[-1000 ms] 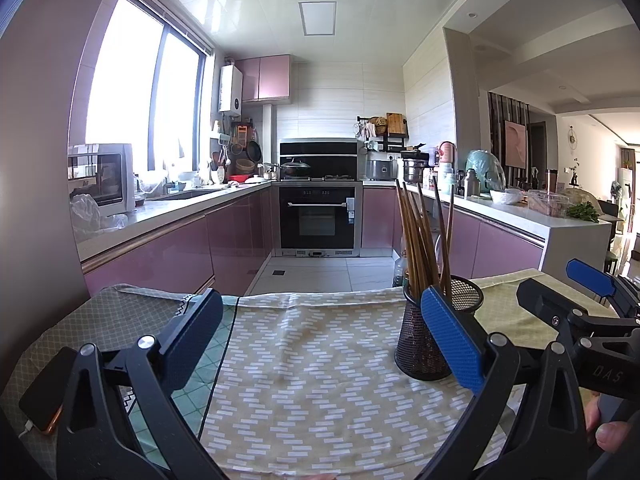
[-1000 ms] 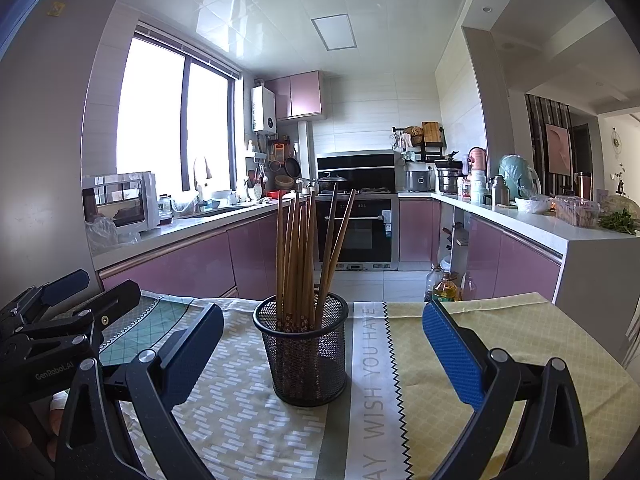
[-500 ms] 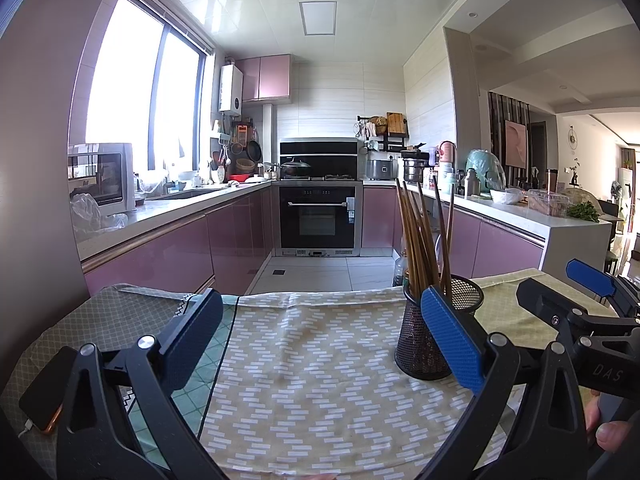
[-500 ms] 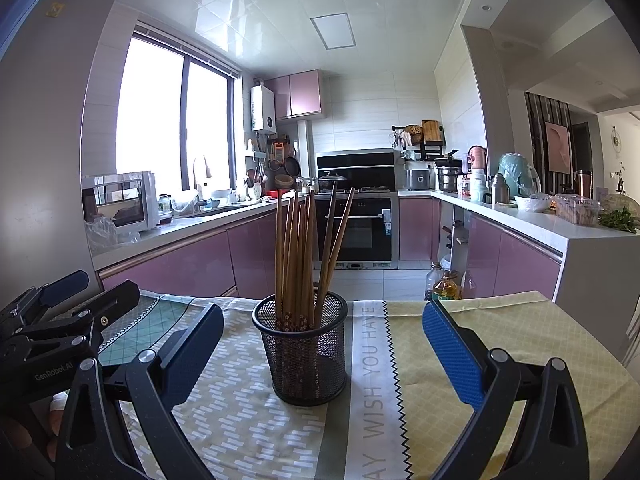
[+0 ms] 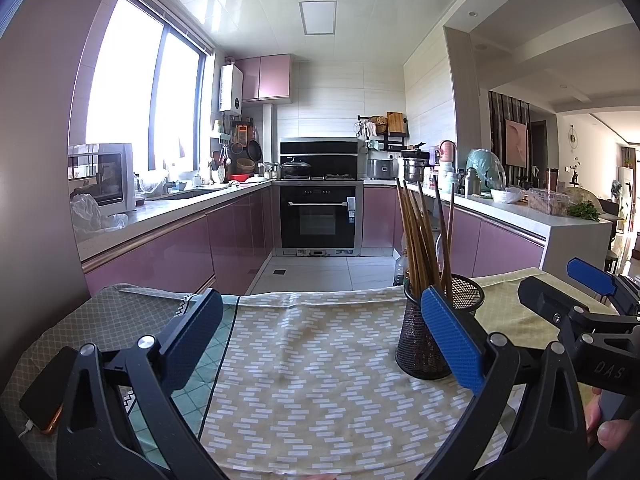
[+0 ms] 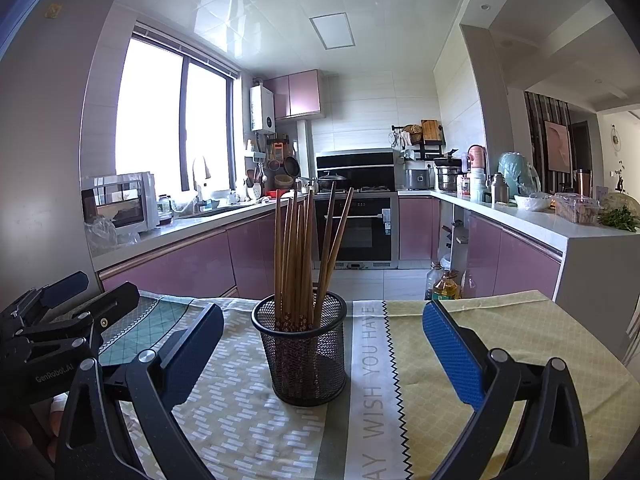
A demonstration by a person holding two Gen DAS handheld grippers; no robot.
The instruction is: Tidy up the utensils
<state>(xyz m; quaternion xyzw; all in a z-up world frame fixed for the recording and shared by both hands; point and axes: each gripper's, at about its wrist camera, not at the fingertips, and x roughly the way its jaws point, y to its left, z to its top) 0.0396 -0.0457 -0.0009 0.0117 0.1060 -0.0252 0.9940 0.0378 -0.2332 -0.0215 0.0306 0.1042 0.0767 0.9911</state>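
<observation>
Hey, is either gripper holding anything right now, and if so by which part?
Nothing is held. The left gripper and right gripper are both open and empty. The chopsticks stand untouched in the mesh holder.

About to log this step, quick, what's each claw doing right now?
Left claw: open, holding nothing.
Right claw: open, holding nothing, with the chopstick cup standing between its fingers.

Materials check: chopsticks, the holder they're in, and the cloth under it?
Chopsticks: likely wood or bamboo, matte brown, with a small patterned band near the lower ends. Holder: looks like black wire mesh, probably metal, since you can see through it. Tablecloth: woven fabric, printed, with wrinkles at the far edge.
</observation>
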